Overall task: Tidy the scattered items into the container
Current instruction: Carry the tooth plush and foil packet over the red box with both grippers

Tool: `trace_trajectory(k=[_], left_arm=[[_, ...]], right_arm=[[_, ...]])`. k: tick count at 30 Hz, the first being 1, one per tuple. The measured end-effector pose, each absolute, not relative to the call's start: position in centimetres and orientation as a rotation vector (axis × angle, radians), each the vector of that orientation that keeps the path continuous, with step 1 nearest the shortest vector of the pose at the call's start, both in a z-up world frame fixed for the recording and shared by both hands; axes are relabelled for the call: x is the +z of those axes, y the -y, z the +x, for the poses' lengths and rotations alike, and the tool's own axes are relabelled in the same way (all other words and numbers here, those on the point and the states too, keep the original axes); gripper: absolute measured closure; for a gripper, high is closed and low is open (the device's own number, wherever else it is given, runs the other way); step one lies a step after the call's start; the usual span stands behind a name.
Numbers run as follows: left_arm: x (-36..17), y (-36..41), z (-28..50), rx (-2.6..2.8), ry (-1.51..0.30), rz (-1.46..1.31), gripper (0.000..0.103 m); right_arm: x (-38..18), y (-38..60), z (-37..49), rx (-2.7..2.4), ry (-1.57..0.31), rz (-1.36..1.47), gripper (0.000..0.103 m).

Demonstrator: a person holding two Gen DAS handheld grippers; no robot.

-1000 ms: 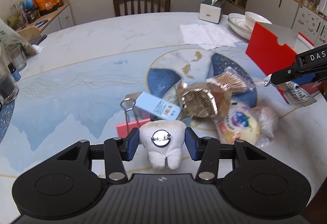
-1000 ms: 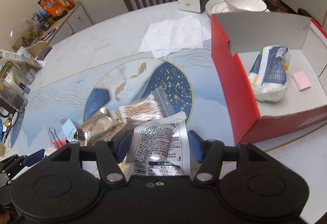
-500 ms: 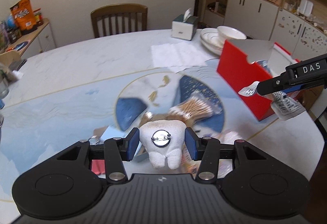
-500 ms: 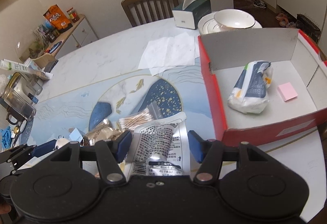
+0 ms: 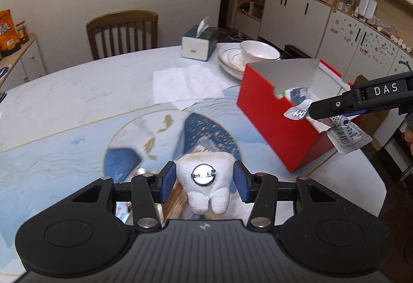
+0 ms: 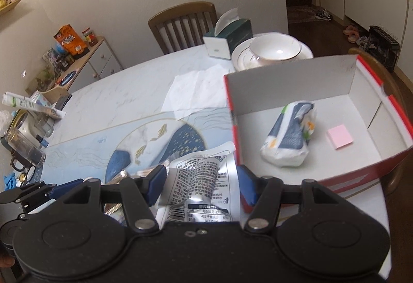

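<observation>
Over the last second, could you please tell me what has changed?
Both grippers lifted off the clutter toward the red cardboard box. The left gripper keeps the white tooth-shaped plush, the right gripper the silver foil packet. Box contents are unchanged.

Glossy foil packet (image 6: 204, 179), fuzzy tooth plush (image 5: 206, 185)

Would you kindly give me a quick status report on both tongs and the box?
Left tongs shut on tooth plush. Right tongs shut on silver packet. Red box open, holding tissue pack, pink notes. Path looks unobstructed.
</observation>
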State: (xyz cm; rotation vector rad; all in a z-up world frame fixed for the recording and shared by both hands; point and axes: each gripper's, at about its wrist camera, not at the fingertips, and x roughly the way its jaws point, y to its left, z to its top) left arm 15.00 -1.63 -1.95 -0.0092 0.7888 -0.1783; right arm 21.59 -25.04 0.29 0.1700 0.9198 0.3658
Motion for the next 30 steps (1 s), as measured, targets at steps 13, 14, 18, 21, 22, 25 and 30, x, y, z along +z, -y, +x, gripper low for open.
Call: trace_trajectory(k=[13, 14, 18, 21, 22, 25, 30], left_arm=[[-0.5, 7.9, 18.7, -0.242, -0.750, 0.042, 0.056], [-0.4, 8.5, 19.0, -0.249, -0.749, 0.046, 0.056], [-0.3, 10.9, 20.2, -0.273, -0.738, 0.071, 0.056], [-0.3, 12.9, 21.3, -0.292, -0.734, 0.088, 0.056], [-0.4, 13.6, 21.6, -0.299, -0.732, 0.095, 0.056], [-0.5, 15.5, 22.5, -0.318, -0.730, 0.113, 0.056], [-0.6, 18.6, 24.0, -0.347, -0.730, 0.148, 0.056]], right_arm=[[1.2, 30.5, 23.7, 0.342, -0.881, 0.178, 0.044], [1.1, 31.0, 23.9, 0.339, -0.880, 0.179, 0.044], [1.0, 33.0, 24.7, 0.322, -0.877, 0.183, 0.044], [0.9, 34.5, 25.2, 0.311, -0.873, 0.184, 0.044], [0.9, 35.0, 25.4, 0.306, -0.871, 0.182, 0.044], [0.7, 36.3, 25.9, 0.292, -0.865, 0.178, 0.044], [0.3, 38.5, 27.0, 0.271, -0.854, 0.170, 0.044]])
